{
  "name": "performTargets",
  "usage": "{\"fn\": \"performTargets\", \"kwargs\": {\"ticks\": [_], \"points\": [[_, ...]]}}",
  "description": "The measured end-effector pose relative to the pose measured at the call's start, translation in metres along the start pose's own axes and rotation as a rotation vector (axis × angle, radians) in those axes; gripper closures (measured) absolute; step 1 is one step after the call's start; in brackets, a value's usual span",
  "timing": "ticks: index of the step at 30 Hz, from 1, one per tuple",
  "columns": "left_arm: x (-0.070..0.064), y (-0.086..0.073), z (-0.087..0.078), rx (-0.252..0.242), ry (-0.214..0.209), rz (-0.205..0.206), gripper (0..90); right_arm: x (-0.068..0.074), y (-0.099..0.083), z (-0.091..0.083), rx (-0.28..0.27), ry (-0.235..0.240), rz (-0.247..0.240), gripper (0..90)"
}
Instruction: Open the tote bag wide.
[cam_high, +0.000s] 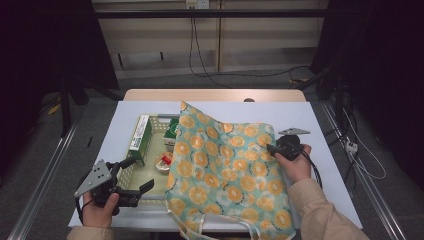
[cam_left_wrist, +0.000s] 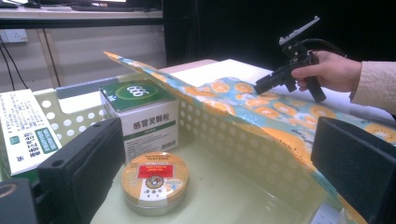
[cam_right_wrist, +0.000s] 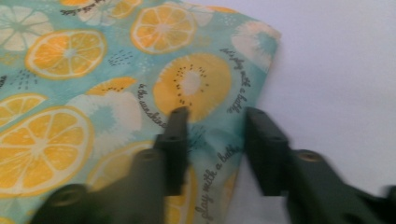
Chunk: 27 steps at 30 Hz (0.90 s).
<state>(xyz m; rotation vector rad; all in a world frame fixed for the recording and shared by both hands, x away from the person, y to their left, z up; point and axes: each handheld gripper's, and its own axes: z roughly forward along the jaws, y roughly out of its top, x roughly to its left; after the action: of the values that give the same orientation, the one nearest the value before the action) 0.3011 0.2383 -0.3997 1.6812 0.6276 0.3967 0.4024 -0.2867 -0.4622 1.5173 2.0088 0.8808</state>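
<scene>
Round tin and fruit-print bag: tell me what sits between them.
In the left gripper view, the basket's perforated wall stands between the round tin and the fruit-print bag, which drapes over that wall's rim.

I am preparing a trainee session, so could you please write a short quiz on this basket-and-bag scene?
1. True or false: the right gripper is above the teal cloth bag printed with orange slices.
2. Which item lies flat on the floor of the pale perforated plastic basket? A) the round gold tin B) a glass bottle C) a spoon
3. Fill in: the jaws of the left gripper stand ____ at the basket's near rim.

Key: 1 true; 2 A; 3 open. The white and green carton stands behind the tin.
</scene>
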Motion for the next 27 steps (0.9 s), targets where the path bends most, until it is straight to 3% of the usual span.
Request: {"fn": "performTargets", "kwargs": {"ticks": [1, 2, 5, 10, 14, 18, 22, 27], "points": [[0.0, 0.0, 0.0, 0.0, 0.002, -0.001, 2.9, 0.0, 0.001, 0.0, 0.002, 0.006, -0.005, 69.0], [-0.001, 0.0, 0.0, -0.001, -0.001, 0.001, 2.9, -0.001, 0.001, 0.0, 0.003, 0.016, 0.0, 82.0], [-0.001, 0.0, 0.0, 0.001, -0.002, 0.002, 2.9, -0.005, 0.001, 0.0, -0.01, 0.041, 0.031, 89.9], [-0.001, 0.0, 0.001, 0.008, 0.001, 0.004, 2.9, -0.019, 0.005, -0.005, -0.047, 0.015, 0.08, 90.0], [-0.001, 0.0, 0.001, 0.009, 0.002, 0.001, 2.9, -0.034, 0.004, -0.01, -0.039, -0.016, 0.086, 90.0], [-0.001, 0.0, 0.001, 0.011, 0.002, 0.003, 2.9, -0.061, -0.003, -0.02, -0.034, -0.084, 0.115, 90.0], [-0.002, 0.0, 0.002, 0.014, -0.001, 0.003, 2.9, -0.08, -0.006, -0.029, -0.018, -0.129, 0.106, 90.0], [-0.002, 0.001, 0.002, 0.006, 0.001, 0.002, 2.9, -0.088, -0.009, -0.036, -0.013, -0.155, 0.113, 90.0]]}}
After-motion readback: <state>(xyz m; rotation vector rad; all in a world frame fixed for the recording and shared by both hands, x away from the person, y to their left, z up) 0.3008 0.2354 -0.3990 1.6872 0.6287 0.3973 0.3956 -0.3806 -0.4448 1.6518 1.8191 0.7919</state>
